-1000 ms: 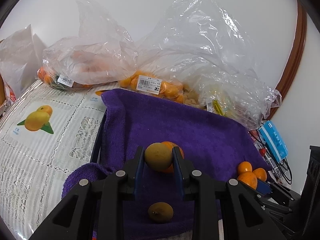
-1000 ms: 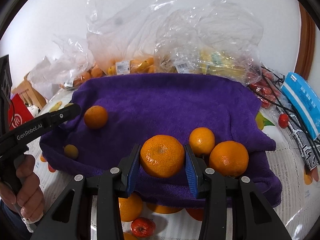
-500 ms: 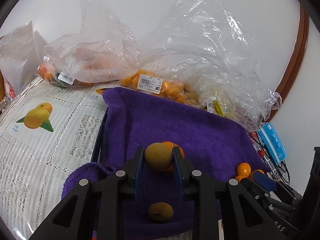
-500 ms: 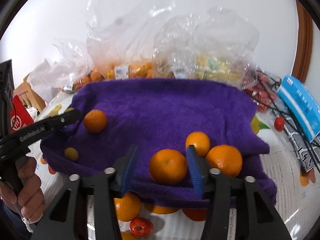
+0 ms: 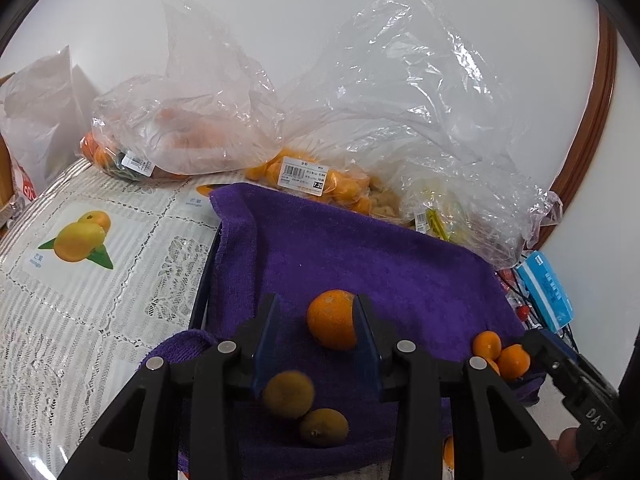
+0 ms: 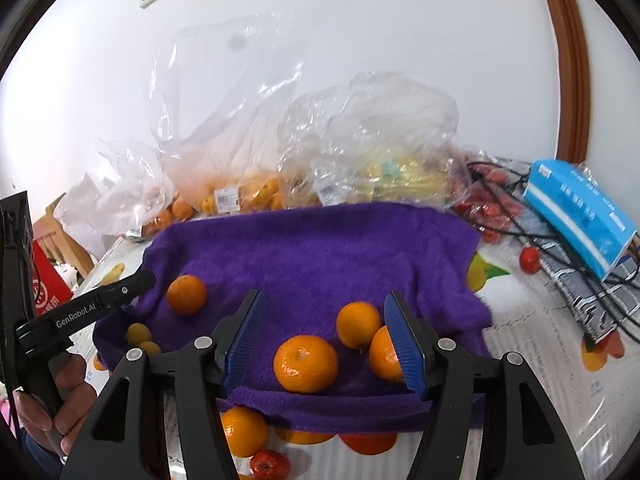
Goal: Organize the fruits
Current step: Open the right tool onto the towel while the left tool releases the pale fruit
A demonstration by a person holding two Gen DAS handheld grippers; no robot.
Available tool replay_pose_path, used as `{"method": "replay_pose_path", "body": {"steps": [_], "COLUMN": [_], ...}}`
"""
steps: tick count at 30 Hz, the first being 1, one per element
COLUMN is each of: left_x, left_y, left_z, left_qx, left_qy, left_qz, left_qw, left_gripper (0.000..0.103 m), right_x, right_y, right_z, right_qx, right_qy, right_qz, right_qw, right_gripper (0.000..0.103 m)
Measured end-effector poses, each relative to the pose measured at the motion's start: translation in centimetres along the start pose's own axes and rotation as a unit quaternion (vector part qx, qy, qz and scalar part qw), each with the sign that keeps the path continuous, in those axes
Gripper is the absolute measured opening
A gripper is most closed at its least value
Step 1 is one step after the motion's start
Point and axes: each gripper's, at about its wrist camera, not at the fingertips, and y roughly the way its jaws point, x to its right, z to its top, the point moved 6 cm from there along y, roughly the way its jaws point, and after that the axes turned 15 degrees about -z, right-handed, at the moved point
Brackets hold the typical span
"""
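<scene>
Since a second ago both tongs have let go. The left gripper (image 5: pixel 314 344), which had clenched a small brown fruit (image 5: pixel 288 394), now stands released, and that fruit shows blurred just below the jaws, apparently dropping beside a second brown fruit (image 5: pixel 323 427) at the towel's (image 5: pixel 360 256) near left corner. The right gripper (image 6: pixel 324 340) has likewise spread wide; the mandarin (image 6: pixel 306 363) it held now rests on the towel near the front edge, just beside two more oranges (image 6: pixel 358 324) toward the near right corner. A lone orange (image 6: pixel 186 294) lies apart toward the left edge.

Judging from this, the blurred fruit may bounce or roll off the left edge, since the towel folds and slopes there. The mandarin sits close to the front edge, where the towel droops over; a nudge from the right jaw could send it down among the loose fruit (image 6: pixel 243 432) on the tablecloth (image 5: pixel 100 300) below. The rightmost orange is touching or close against the right blue pad, so pulling back carelessly could drag it.

What lies under the towel is hidden; a dark rim shows at its left side only. The bags (image 5: pixel 360 140) along the back edge blur their contents, though orange and yellow fruit shows through. The red items (image 6: pixel 486 210) near the cables are hard to identify.
</scene>
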Motion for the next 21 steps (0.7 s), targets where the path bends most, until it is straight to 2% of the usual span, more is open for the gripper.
{"method": "replay_pose_path", "body": {"steps": [6,9,13,21], "left_x": [0.1,0.3,0.7,1.5], "left_y": [0.2,0.2,0.2,0.0], "left_z": [-0.1,-0.1,-0.1,-0.2], "left_qx": [0.000,0.002,0.002,0.007], "left_qy": [0.003,0.010,0.020,0.037], "left_qz": [0.000,0.002,0.004,0.007], "left_qw": [1.0000,1.0000,0.9998,0.9993], "left_gripper": [0.036,0.036,0.036,0.036], "right_x": [-0.1,-0.7,-1.3,-0.3], "right_y": [-1.3,-1.6,-3.0,-4.6], "right_z": [0.4,0.4,0.0,-3.5], "right_qx": [0.027,0.019,0.038,-0.007], "right_qy": [-0.005,-0.023,-0.036,-0.016], "right_qz": [0.008,0.005,0.017,0.005], "right_qw": [1.000,1.000,0.999,1.000], "right_gripper": [0.062,0.062,0.062,0.059]}}
